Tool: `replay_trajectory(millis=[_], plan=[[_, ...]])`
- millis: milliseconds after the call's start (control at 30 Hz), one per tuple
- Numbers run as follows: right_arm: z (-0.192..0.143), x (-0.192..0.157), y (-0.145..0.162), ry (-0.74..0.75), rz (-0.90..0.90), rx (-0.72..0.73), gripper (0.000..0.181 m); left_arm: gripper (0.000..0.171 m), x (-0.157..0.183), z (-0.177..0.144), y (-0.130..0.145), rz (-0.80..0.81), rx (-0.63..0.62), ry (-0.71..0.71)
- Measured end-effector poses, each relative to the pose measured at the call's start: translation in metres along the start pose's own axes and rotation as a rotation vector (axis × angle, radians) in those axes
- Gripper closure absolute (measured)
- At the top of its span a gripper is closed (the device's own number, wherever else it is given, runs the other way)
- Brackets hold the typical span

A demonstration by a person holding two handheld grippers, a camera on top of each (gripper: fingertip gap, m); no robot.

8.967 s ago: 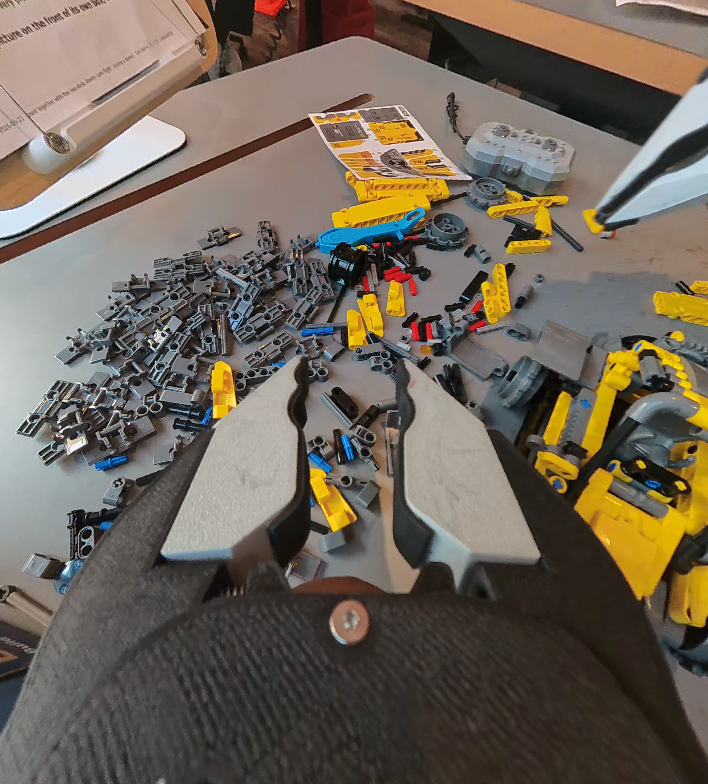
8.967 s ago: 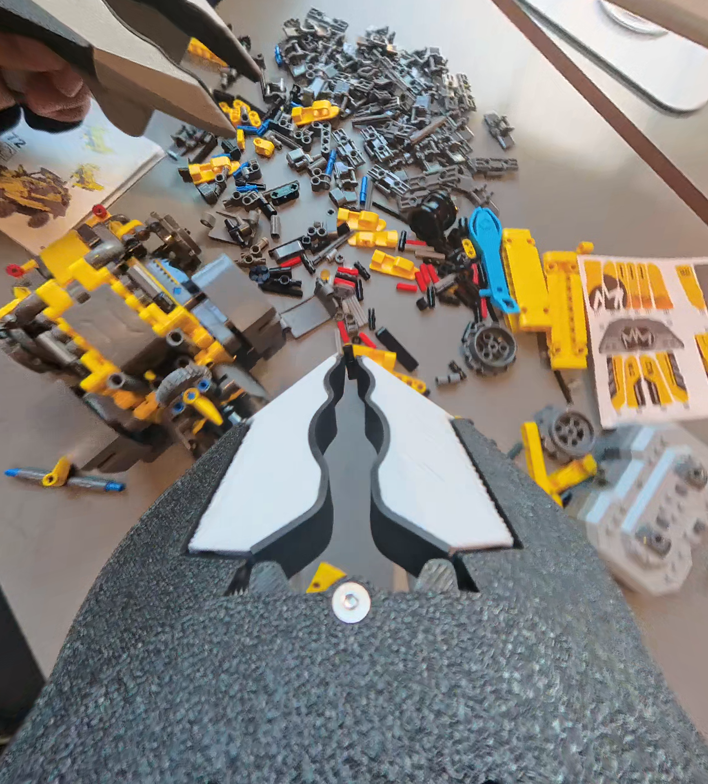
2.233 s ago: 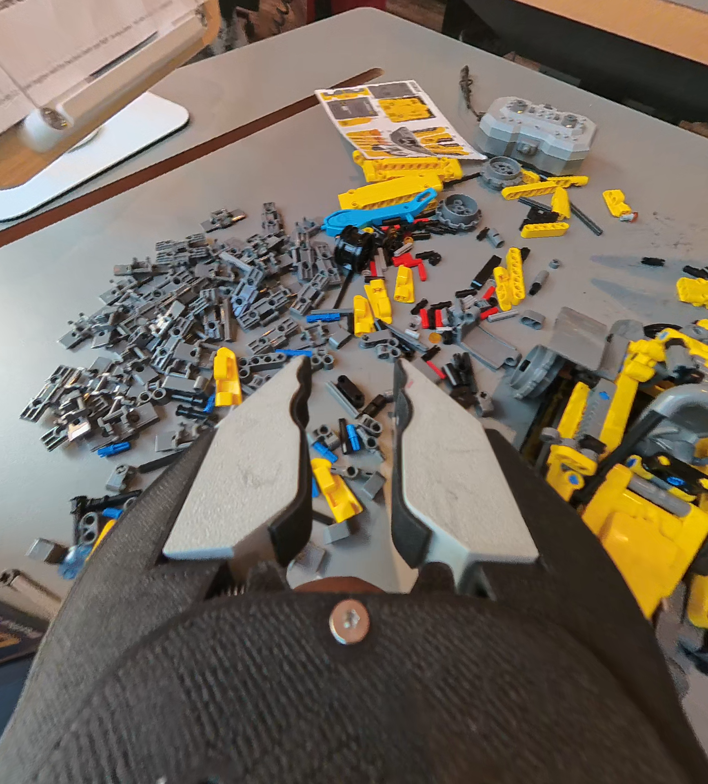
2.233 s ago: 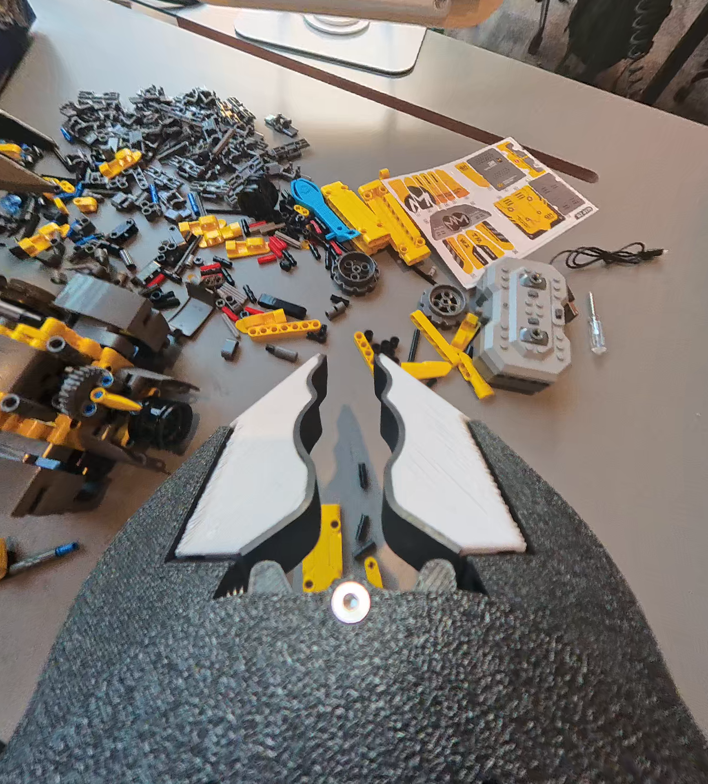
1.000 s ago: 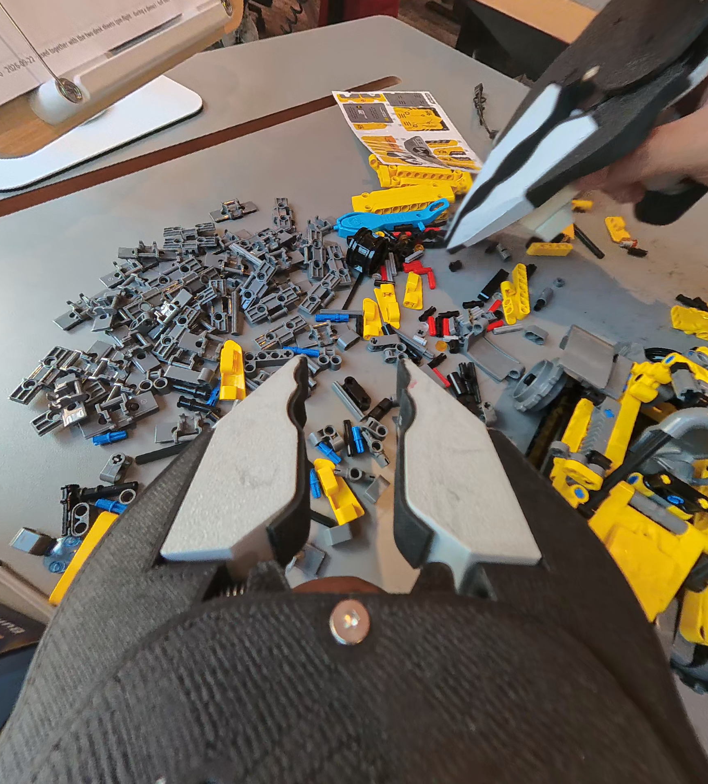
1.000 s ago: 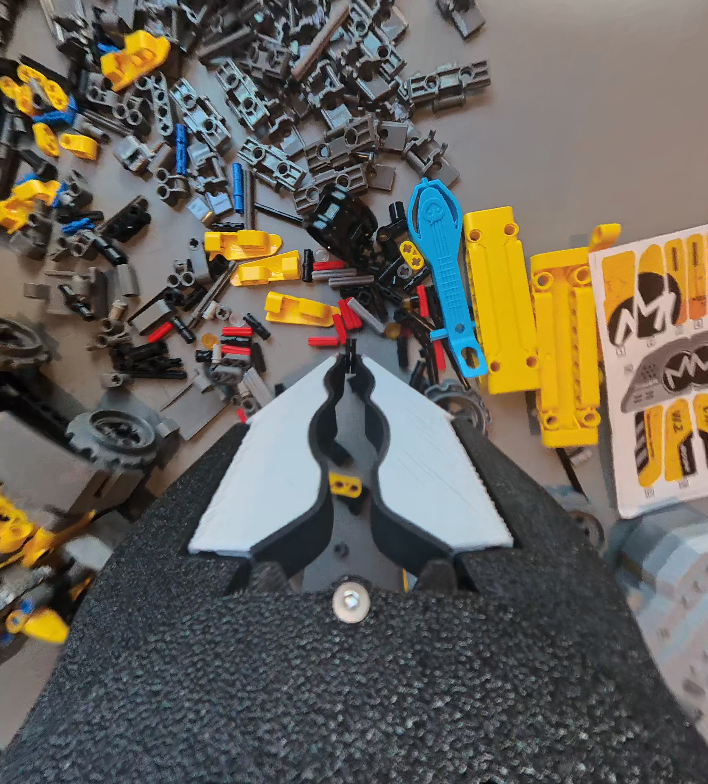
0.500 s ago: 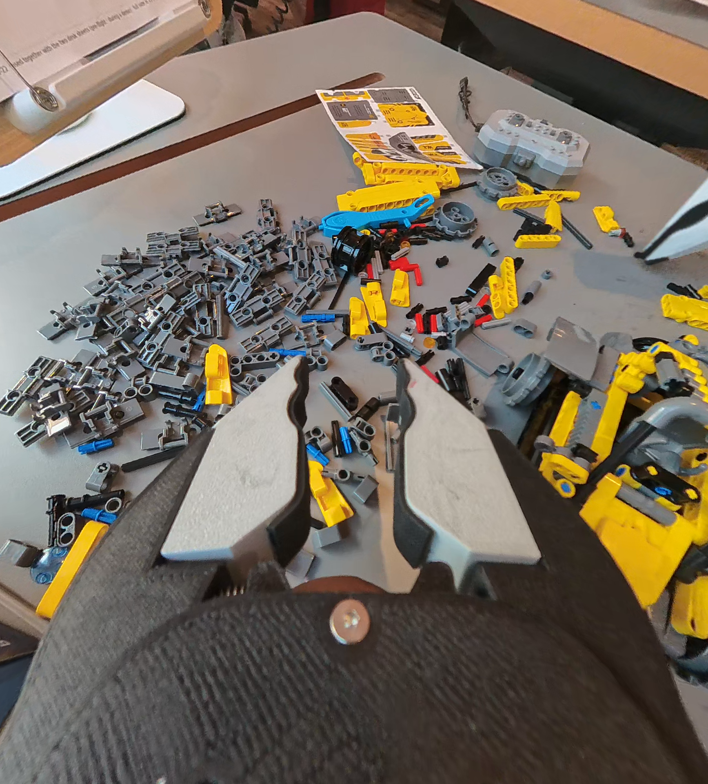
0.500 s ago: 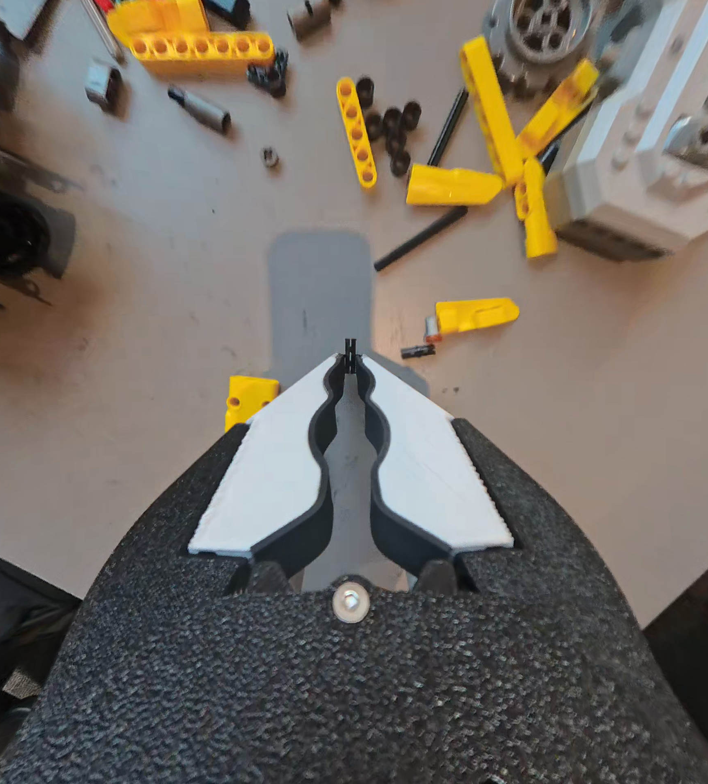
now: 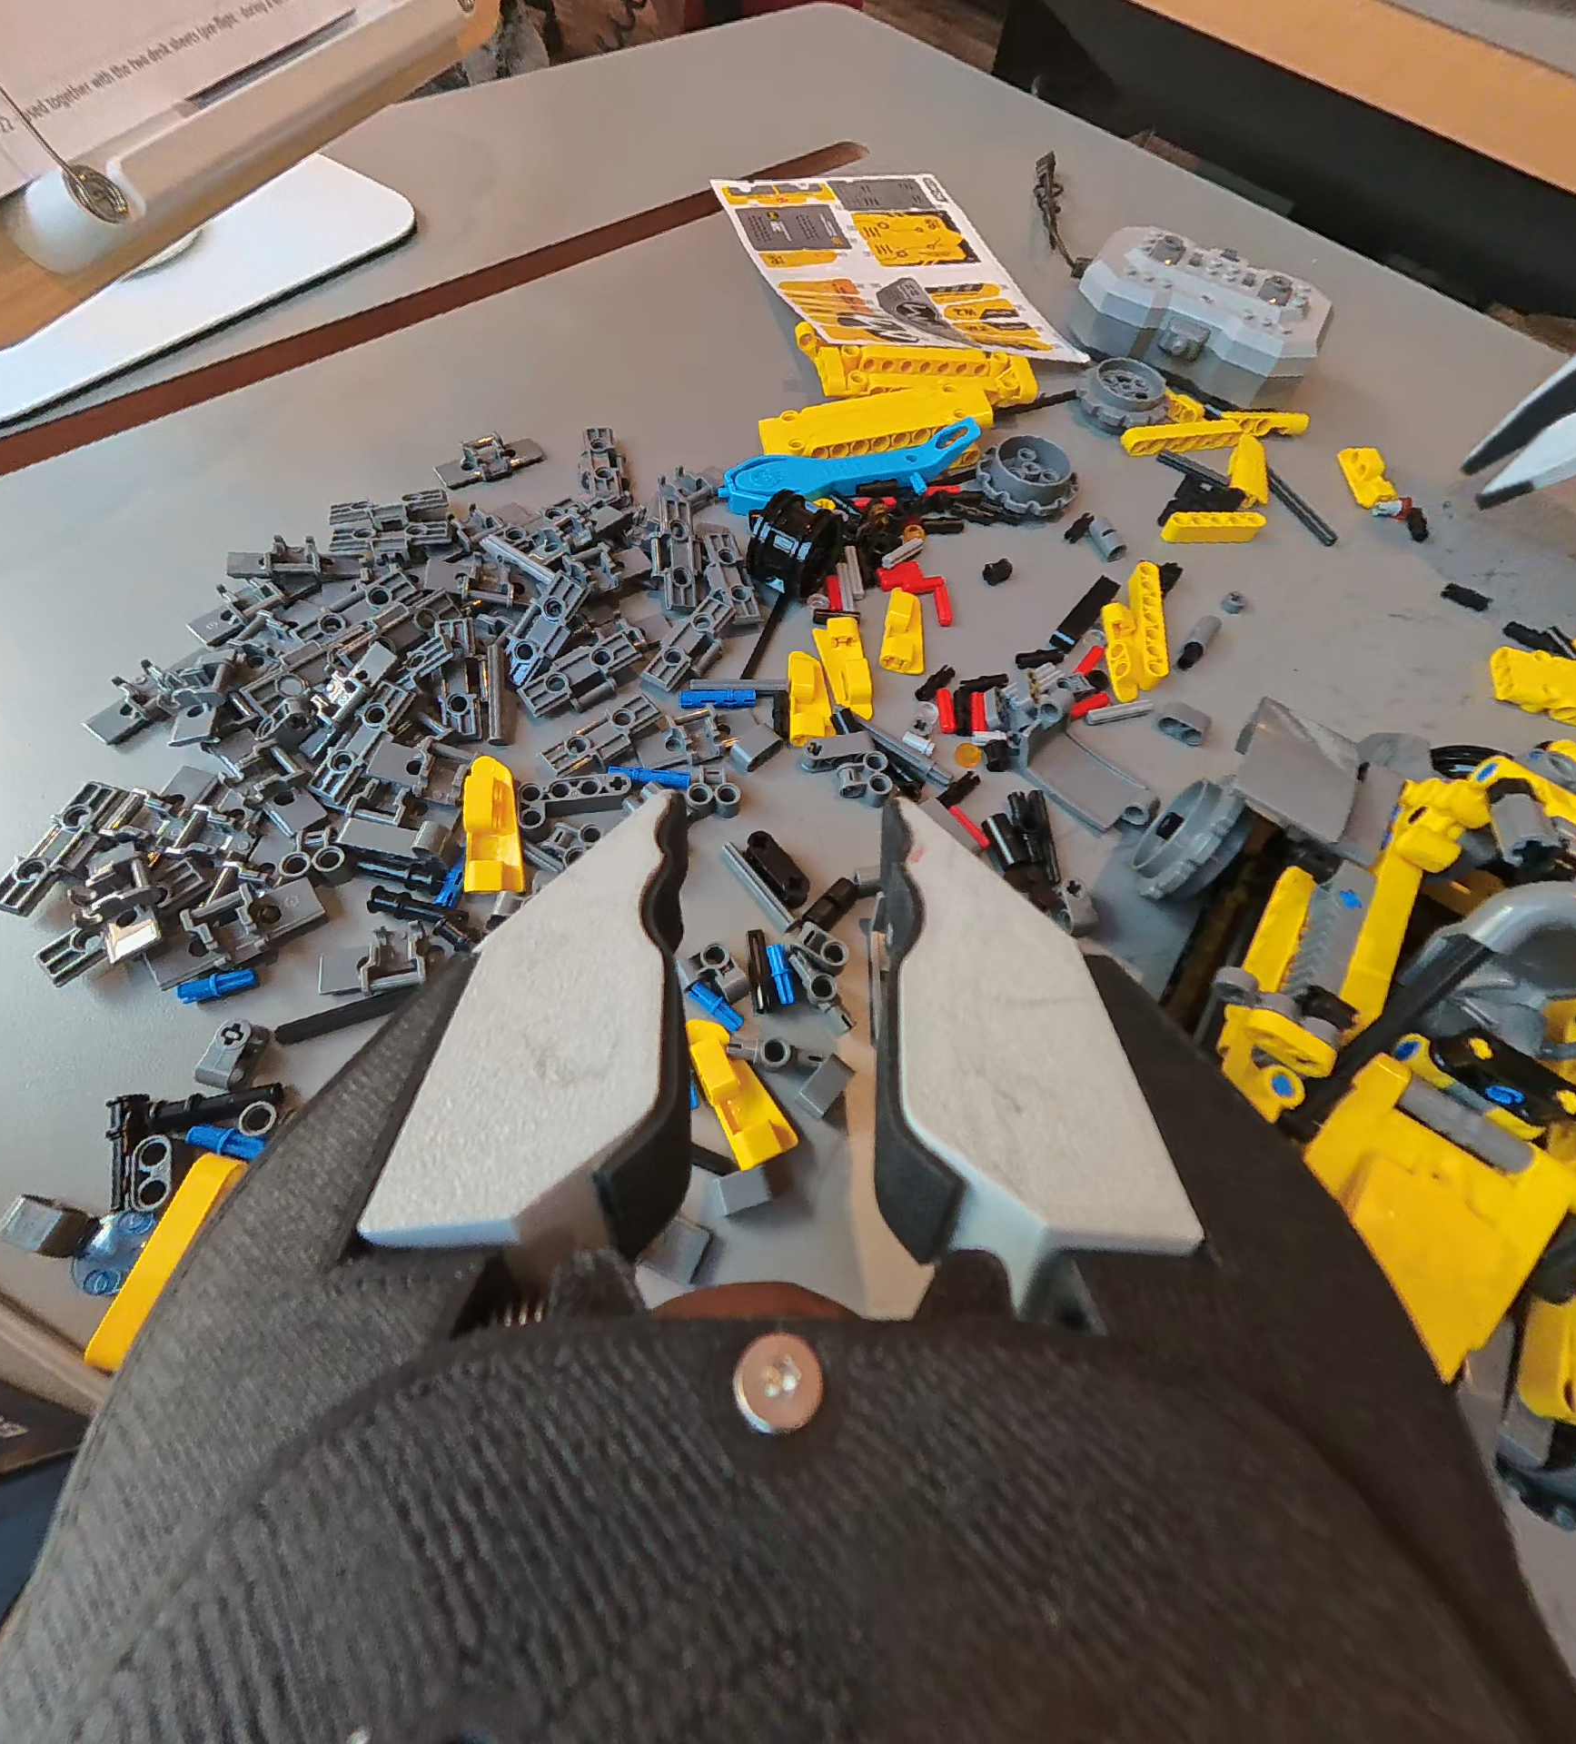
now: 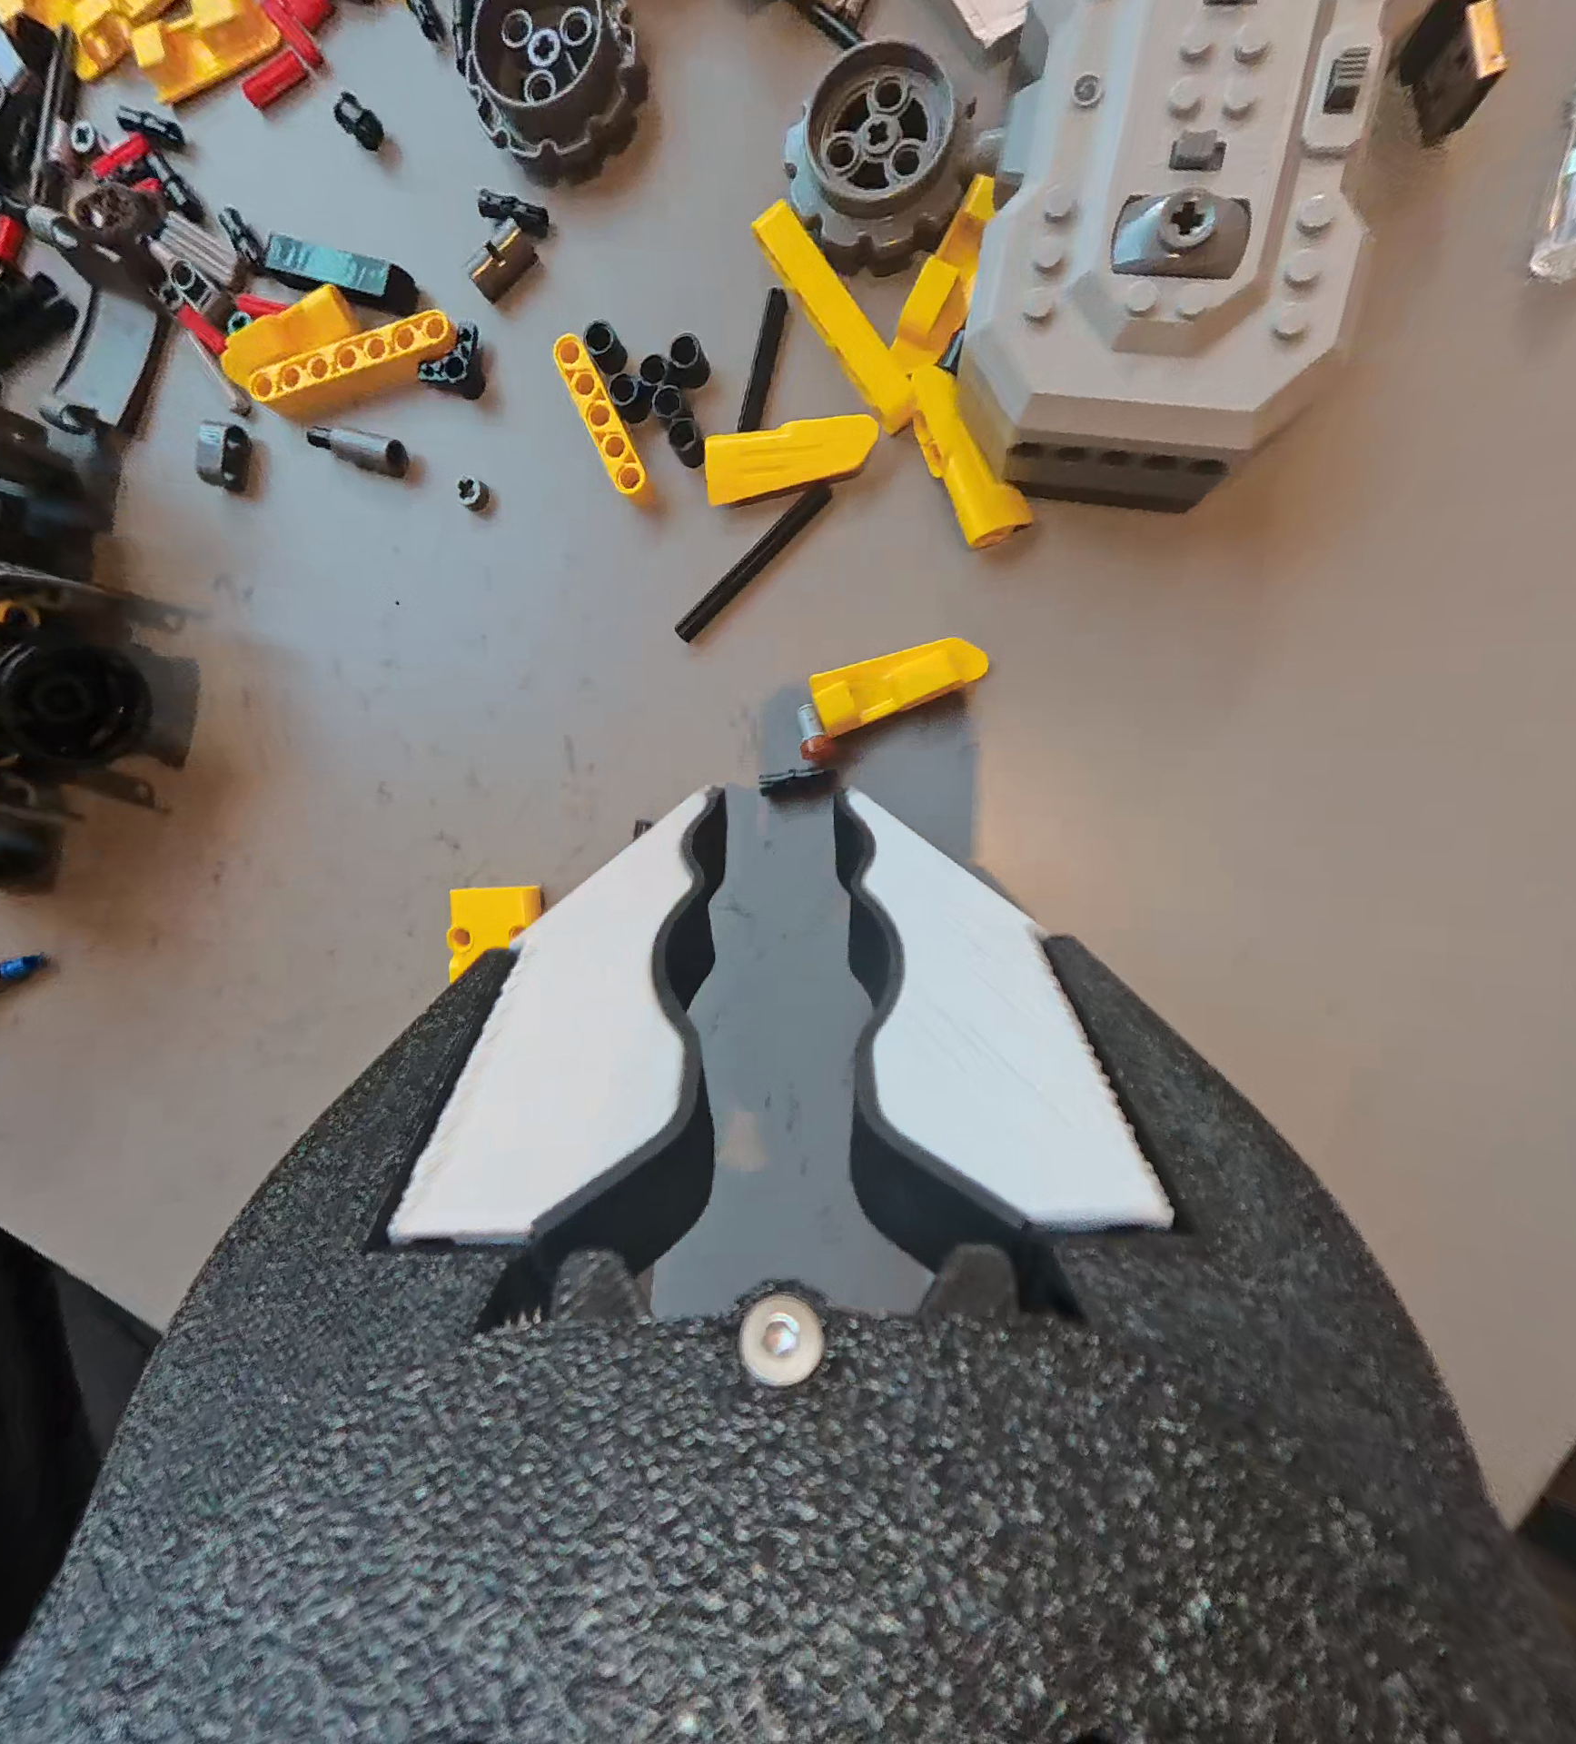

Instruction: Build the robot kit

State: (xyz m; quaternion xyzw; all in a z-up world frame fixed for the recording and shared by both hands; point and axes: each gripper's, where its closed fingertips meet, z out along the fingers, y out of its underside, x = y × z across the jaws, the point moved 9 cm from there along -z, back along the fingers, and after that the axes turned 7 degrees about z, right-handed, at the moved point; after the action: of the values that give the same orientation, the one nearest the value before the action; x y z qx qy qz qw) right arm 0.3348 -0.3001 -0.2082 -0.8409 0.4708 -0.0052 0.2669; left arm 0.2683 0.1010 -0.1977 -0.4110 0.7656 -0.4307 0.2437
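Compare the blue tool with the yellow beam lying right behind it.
The blue tool is slim, with a round head and a looped tip; the yellow beam is thicker, squared and lined with holes. The blue tool's tip lies against the yellow beam's right end. Both lie flat on the grey table, similar in length.

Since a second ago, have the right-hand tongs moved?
Yes. The right tongs drew back toward the table edge: the grey box, then beside them, now lies ahead.
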Motion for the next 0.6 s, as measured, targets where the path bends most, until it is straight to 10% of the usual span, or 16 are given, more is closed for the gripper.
replay_trajectory(millis=[600], plan=[[0.017,-0.008,0.010,-0.057,-0.076,-0.070,0.168,0.134,-0.001,0.002,0.002,-0.005,-0.008,0.003]])
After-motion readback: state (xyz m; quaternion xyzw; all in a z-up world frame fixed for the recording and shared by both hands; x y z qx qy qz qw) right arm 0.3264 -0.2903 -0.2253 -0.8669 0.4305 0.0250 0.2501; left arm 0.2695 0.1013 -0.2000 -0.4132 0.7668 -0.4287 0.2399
